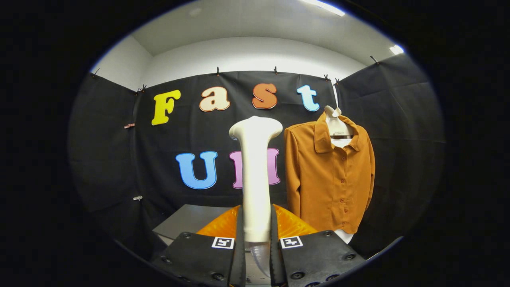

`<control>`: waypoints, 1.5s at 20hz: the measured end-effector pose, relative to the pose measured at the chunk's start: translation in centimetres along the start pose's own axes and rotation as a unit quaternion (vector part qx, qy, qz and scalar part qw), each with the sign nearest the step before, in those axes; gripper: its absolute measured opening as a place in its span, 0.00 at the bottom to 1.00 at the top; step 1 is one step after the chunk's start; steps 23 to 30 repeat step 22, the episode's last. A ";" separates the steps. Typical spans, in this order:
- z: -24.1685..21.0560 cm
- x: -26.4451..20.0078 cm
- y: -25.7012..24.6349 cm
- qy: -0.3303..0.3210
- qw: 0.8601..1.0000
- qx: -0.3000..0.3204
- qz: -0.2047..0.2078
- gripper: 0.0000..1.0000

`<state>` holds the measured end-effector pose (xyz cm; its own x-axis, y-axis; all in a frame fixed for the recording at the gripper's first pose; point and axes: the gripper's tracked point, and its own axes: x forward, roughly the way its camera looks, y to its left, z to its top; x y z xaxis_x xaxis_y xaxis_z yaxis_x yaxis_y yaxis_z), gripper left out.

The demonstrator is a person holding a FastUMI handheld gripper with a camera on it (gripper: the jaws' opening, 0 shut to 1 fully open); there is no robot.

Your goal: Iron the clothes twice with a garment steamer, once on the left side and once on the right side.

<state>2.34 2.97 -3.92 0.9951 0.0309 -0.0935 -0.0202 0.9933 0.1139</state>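
Observation:
My gripper [255, 233] is shut on the handle of the white garment steamer [255, 167], which stands upright between the fingers with its wide head at the top. To the right of the steamer and beyond it, a rust-orange buttoned shirt [328, 175] hangs on a white hanger [337, 121] against the black cloth wall. The steamer head is level with the shirt's shoulder, a short way left of its sleeve and apart from it.
A grey table top [187, 221] lies below, left of the fingers. An orange translucent piece [291, 225] sits just behind the fingers at the steamer's base. Black cloth walls close in on the left, back and right.

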 end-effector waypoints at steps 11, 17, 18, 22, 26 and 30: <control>0.3 -1.2 0.3 -0.006 1.000 -0.008 -0.002 0.27; 0.3 -1.6 0.5 -0.005 1.000 -0.008 -0.002 0.27; 0.4 -1.7 0.5 -0.005 1.000 -0.006 -0.003 0.27; 0.3 -2.1 0.4 -0.004 1.000 -0.007 -0.006 0.27; 0.3 -2.1 0.4 -0.004 1.000 -0.007 -0.006 0.27; 0.3 -2.1 0.4 -0.004 1.000 -0.007 -0.006 0.27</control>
